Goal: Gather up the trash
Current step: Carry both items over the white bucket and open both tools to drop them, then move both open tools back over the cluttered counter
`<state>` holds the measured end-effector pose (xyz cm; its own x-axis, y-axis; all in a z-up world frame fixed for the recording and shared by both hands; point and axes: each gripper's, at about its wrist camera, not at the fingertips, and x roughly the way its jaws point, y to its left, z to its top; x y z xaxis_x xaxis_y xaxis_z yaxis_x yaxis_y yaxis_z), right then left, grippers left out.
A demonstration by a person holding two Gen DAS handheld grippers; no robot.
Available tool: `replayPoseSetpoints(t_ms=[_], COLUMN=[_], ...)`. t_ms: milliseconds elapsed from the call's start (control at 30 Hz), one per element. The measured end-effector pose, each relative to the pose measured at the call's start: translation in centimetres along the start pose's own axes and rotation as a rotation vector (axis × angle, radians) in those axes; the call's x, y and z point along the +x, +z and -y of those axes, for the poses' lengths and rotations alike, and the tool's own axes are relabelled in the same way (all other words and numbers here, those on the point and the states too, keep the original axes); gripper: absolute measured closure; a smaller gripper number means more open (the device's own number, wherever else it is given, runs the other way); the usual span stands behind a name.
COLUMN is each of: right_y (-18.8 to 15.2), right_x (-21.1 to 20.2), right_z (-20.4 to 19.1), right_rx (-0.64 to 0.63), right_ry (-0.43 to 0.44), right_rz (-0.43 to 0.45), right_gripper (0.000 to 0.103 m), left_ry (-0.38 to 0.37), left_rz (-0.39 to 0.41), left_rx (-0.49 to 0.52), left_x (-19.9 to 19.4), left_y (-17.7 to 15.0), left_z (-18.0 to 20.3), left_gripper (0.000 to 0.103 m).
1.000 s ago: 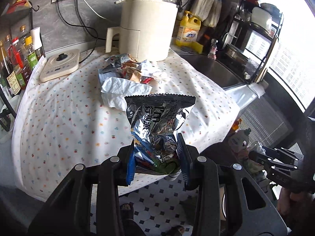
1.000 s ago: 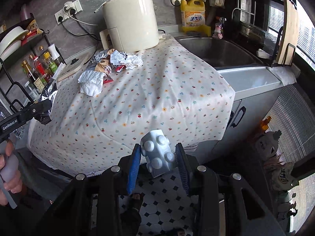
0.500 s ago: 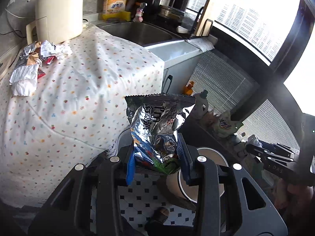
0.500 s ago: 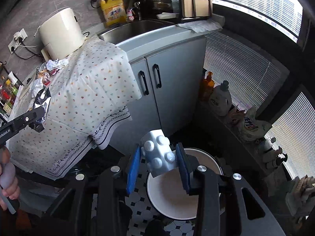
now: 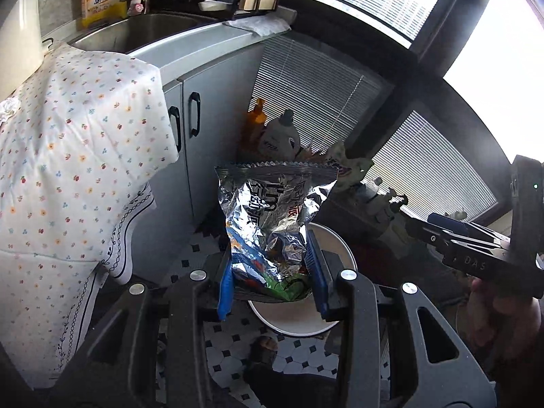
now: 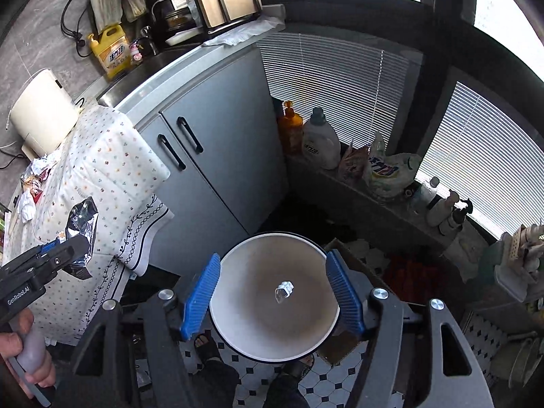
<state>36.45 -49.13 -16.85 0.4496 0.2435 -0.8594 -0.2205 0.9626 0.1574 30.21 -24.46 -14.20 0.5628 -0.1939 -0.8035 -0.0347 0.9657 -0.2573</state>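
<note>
The round white bin (image 6: 273,306) stands on the tiled floor directly below the right gripper (image 6: 273,294), framed between its blue pads; in it shows a single small pale blister piece (image 6: 284,290), near the middle of the opening, and whether that piece lies on the bottom or is in the air cannot be told; the right gripper's jaws are opening and nothing is pressed between them; the left gripper (image 5: 270,277) is clamped on a crumpled silver snack bag (image 5: 273,214), which stands up from its pads with the sealed top edge farthest from the tool; beyond and under the bag, the left wrist view shows only part of the bin's rim (image 5: 340,244), its inside mostly covered by the bag; the right wrist view shows the bin whole, and also the left gripper off to its left side with the snack bag sticking up from it and a hand (image 6: 23,350) on the grip; that view also shows the rest of the trash, a heap of wrappers and tissue (image 6: 32,183), far to the left on the flowered cloth (image 6: 112,163) over the counter, beside a cream appliance (image 6: 42,112); the left wrist view shows the right gripper at its right edge, too side-on to read its jaws, and the sink (image 5: 136,29) beyond the cloth; a ledge of detergent bottles (image 6: 319,141) runs beyond the bin under the window blinds.
</note>
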Motion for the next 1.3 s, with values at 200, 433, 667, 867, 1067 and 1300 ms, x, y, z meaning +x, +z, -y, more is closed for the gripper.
replayPoseSetpoints(t_ms=[200, 433, 667, 867, 1067, 1300], right_y=[-1.3, -2.7, -4.5, -3.9, -1.6, 1.1], right_x=[-1.4, -3.4, -4.8, -4.5, -3.7, -2.7], right_z=[2.8, 5.1, 6.5, 3.9, -2.2, -11.8], right_rx=[0.09, 0.187, 0.276, 0.252, 0.2, 0.065], right_ry=[-0.071, -0.137, -0.18, -0.181, -0.109, -0.015], right_rz=[0.021, 0.05, 0.055, 0.077, 0.118, 0.135], right_gripper=[0.036, 0.035, 0.028, 0.009, 0.008, 0.008], left_ry=[-0.077, -0.156, -0.218, -0.158, -0.021, 0.095], left_rz=[-0.075, -0.152, -0.137, -0.062, 0.039, 0.138], left_rx=[0.081, 0.167, 0.213, 0.151, 0.114, -0.023], left_x=[2.8, 5.1, 4.9, 2.2, -2.7, -8.7], left_y=[0.0, -0.3, 0.6, 2.6, 3.5, 3.5], left_z=[2.7, 5.5, 6.5, 2.6, -4.1, -13.7], left_gripper=[0.065, 0.063, 0.024, 0.013, 0.007, 0.006])
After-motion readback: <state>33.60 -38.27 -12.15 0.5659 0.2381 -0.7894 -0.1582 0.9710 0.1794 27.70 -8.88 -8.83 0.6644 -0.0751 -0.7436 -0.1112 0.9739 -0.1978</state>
